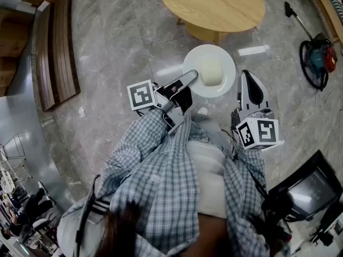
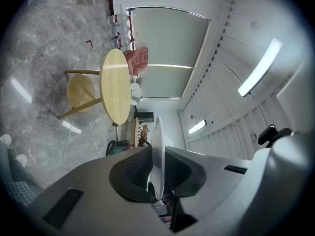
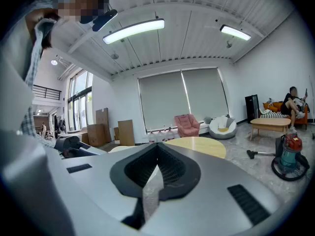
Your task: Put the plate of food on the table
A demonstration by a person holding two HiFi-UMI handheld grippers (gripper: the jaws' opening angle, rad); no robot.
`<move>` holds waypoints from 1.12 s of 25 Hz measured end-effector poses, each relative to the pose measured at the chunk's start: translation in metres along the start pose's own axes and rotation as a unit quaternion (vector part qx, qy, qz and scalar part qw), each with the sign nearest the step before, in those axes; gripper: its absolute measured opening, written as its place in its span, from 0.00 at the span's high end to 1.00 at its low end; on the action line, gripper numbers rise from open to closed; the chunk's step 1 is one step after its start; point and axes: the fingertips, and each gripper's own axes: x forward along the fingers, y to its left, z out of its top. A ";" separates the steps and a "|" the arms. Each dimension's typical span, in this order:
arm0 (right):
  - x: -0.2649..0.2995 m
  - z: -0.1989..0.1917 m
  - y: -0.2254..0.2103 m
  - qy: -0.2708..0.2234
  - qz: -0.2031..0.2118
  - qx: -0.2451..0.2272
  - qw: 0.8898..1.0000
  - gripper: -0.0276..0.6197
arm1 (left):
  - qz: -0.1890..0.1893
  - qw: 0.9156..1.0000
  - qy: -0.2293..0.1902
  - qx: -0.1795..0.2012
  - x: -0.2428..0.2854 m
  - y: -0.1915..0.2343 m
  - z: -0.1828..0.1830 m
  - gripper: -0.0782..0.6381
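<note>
A checked shirt (image 1: 161,197) fills the bottom of the head view, with the person looking down over it. The left gripper (image 2: 157,156) has its fingers clamped on the edge of the white plate (image 1: 228,74). In the left gripper view the rim runs edge-on between the pads, and the grip sits at the plate's 8 o'clock. The right gripper (image 3: 156,151) has its fingers pressed together on nothing. It hangs just beside the plate at its 4 o'clock, apart from it. On the plate lies the food (image 1: 210,71), a pale rounded lump, perhaps a bun; the view is too coarse to say. The plate is held in the air over the stone floor (image 1: 118,47). The round wooden counter (image 1: 214,4) stands at 12 o'clock, beyond the plate. On this showing the pick-up is done and the carry is in hand. Reaching over the counter, setting the plate down and letting go are left.
</note>
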 end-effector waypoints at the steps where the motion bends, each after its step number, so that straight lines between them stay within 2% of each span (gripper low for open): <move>1: 0.000 0.000 0.000 0.000 0.000 -0.001 1.000 0.95 | 0.001 1.000 0.000 0.000 0.000 0.000 0.000 0.83; 5: 0.001 0.000 0.000 0.004 -0.001 0.006 1.000 0.95 | 0.001 1.000 0.000 0.000 0.000 0.001 0.000 0.83; 9: 0.003 -0.009 -0.009 0.024 -0.017 0.075 0.997 0.94 | 0.000 1.000 -0.001 0.000 0.000 0.002 0.001 0.83; 13: 0.004 -0.022 -0.011 0.050 -0.017 0.143 0.988 0.94 | 0.001 1.000 -0.001 0.000 -0.001 0.003 0.002 0.83; 15: 0.005 -0.028 -0.008 0.064 -0.011 0.160 0.985 0.87 | 0.000 1.000 -0.001 0.001 -0.001 0.003 0.002 0.83; 18: 0.006 -0.037 -0.002 0.083 0.006 0.199 0.976 0.79 | -0.003 1.000 -0.001 -0.002 -0.001 0.003 0.002 0.83; 23: 0.008 -0.044 0.012 0.095 0.054 0.265 0.958 0.79 | -0.015 1.000 0.001 -0.005 0.000 0.000 0.002 0.83; 28: 0.008 -0.044 0.018 0.095 0.096 0.310 0.941 0.80 | -0.018 1.000 0.002 -0.010 0.001 0.000 0.001 0.83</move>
